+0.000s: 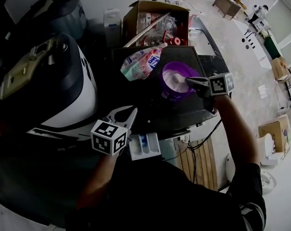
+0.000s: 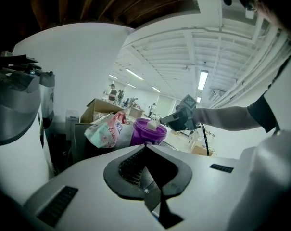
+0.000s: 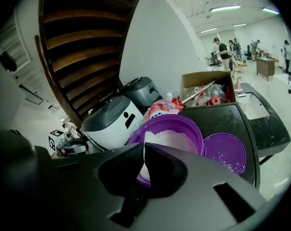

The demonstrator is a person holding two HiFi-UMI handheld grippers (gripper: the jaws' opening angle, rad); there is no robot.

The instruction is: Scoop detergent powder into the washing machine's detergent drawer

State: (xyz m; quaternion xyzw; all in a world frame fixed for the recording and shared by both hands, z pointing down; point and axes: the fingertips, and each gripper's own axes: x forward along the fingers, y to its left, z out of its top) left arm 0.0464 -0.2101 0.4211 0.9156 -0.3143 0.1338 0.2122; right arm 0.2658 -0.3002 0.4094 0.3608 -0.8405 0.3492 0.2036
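Open cardboard box (image 1: pixel 130 23), grey appliance (image 1: pixel 63 11)

Glossy purple plastic tub (image 1: pixel 167 88), crinkled plastic pouch (image 1: pixel 142 63), cardboard box (image 1: pixel 152 6), matt black table (image 1: pixel 150 110)

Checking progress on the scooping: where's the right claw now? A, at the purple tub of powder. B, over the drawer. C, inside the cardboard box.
A: the right claw, shut on a white scoop, is at the purple tub, away from the drawer.
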